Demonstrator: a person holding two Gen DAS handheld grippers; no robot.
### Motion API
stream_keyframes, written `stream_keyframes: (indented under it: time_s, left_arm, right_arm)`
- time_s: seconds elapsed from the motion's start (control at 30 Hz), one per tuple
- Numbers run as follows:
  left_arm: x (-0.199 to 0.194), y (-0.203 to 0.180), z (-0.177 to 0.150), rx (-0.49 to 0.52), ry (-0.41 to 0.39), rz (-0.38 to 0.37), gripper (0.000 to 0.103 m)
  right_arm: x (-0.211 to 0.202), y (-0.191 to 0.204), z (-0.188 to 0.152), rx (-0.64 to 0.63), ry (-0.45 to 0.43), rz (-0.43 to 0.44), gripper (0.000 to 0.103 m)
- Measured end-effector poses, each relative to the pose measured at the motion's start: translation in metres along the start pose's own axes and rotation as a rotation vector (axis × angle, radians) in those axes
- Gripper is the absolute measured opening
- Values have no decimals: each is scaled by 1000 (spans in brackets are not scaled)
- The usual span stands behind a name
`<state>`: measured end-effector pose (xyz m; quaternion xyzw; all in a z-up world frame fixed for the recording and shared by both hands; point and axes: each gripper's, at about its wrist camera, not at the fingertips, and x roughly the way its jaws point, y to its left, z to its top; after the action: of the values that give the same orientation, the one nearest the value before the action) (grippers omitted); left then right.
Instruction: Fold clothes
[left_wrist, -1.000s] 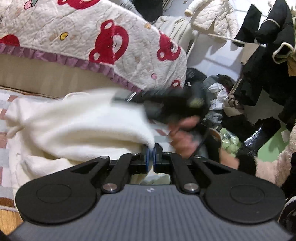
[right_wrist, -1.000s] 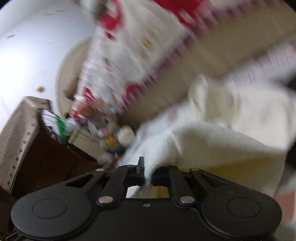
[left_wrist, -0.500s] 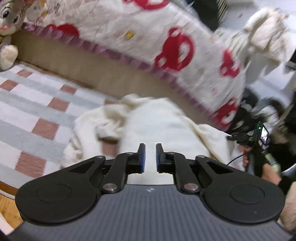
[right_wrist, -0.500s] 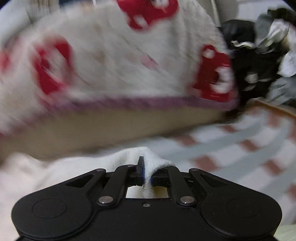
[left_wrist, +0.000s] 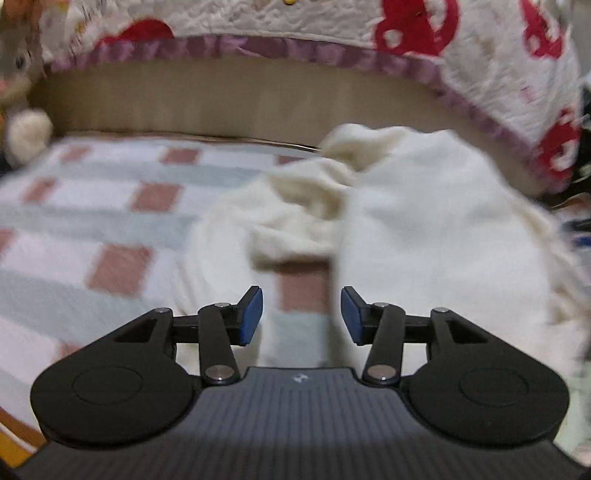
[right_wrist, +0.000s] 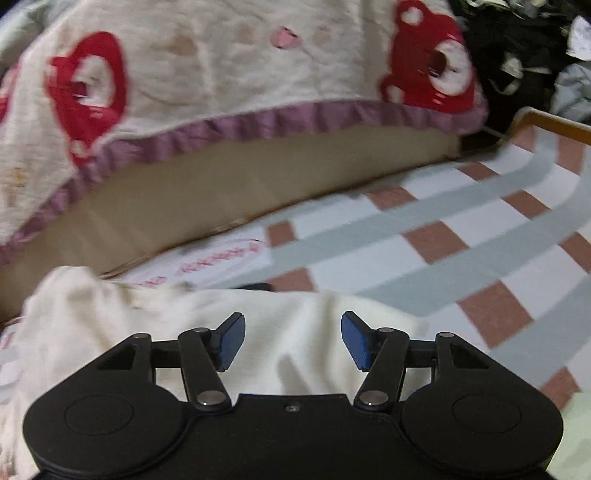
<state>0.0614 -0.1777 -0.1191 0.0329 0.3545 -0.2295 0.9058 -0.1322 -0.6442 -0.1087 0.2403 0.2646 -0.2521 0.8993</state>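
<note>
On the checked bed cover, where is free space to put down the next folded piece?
The checked bed cover lies bare left of the cream fleece garment, up to the plush toy, and also right of the garment in the right wrist view. The middle is crowded by the garment, and the dark clothes pile fills the far corner.

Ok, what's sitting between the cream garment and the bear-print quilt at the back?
In the left wrist view, only the tan padded edge under the bear-print quilt separates it from the cream garment; nothing else lies there.
</note>
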Motion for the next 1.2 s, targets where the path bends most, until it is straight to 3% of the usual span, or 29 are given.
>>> stream_keyframes:
  time_s: [0.17,0.23,0.33,0.43,0.5,0.57,0.6,0.73,0.77,0.87,0.9,0.97,1.0,1.03,1.07,1.1,1.17,1.2]
  left_arm:
    - [37,24,25,26,52,101,54]
    - [51,33,35,32,64,111,64]
    - [75,46,46,5,119,79,69]
    - [98,56,48,-49,201,54,69]
    - [111,60,44,-113,245,76,70]
    - [121,63,41,-165,247,77,70]
    - [125,64,40,-189,241,74,75]
    - [137,54,40,-178,221,104,80]
    - [136,52,41,-174,220,96,77]
    - [135,40,43,-107,224,77,43]
    - [134,35,43,-68,226,83,27]
    - [130,24,44,5,208,130,21]
    - [127,18,45,55,184,185,18]
    - [123,13,45,104,160,241,17]
    - [116,7,46,156,120,294,17]
    - [106,2,49,211,64,343,17]
    - [86,-4,56,282,-40,414,17]
    - [76,1,63,251,-72,406,17]
  right_arm:
    - [-7,40,-21,-236,35,138,69]
    - [1,60,-32,-374,58,86,70]
    - [16,74,-44,-513,79,-54,71]
    - [32,69,-42,-501,114,-133,75]
    - [39,60,-37,-452,131,-151,77]
    - [43,54,-35,-416,140,-159,77]
    - [44,51,-34,-406,143,-158,77]
    - [50,45,-29,-368,135,-139,77]
    - [50,43,-29,-349,133,-123,77]
    - [55,43,-32,-315,173,-3,82]
    - [57,46,-35,-338,181,-1,83]
    - [60,51,-42,-399,170,-17,83]
    - [61,54,-45,-430,164,-25,76]
    - [60,54,-45,-439,152,-29,50]
    - [57,52,-41,-428,133,-27,36]
    - [53,49,-37,-408,109,-30,13]
    - [40,42,-28,-351,43,-53,11]
    - [31,39,-24,-327,1,-74,10]
